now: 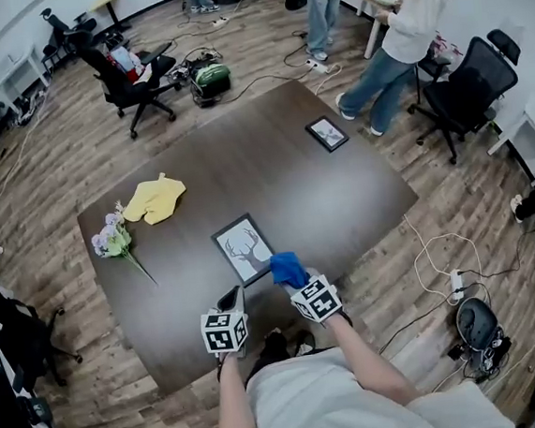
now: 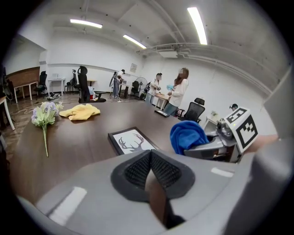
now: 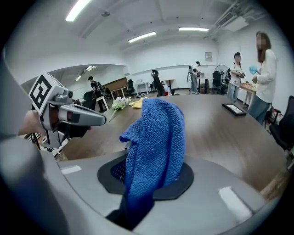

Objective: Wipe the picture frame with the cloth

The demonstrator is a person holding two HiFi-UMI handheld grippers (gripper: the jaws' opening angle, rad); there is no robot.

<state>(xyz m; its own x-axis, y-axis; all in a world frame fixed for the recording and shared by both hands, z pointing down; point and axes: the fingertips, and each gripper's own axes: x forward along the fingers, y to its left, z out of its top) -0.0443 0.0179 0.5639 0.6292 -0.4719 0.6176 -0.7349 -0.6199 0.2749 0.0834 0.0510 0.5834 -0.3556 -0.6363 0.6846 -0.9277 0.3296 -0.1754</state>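
Frame: lies flat on the worktop, close to the near edge, in front of the person; black border, white print of a deer's antlered head.
Cloth: blue, bunched, pinched in the right tool; in the head view it sits at the frame's near right corner. Whether it touches the frame cannot be told.
Right tool: jaws clamped on the cloth, which stands up in a fold between the pads in the right gripper view; it points toward the frame's right side.
Left tool: jaws pressed together with nothing between them; it sits just beside the frame's near left corner, apart from the right tool.
Worktop: dark brown, set at an angle to the person.
Yellow cloth: crumpled on the far left part of the worktop, well apart from the frame.
Flowers: pale bunch lying on its side near the left edge, just beside the yellow cloth, stem toward the frame.
Second frame: flat near the far right edge, well apart from the first.
Floor: wood planks with loose cables.
Chairs: black office chairs stand on the floor beyond the worktop.
People: two stand at a table beyond the far right corner.
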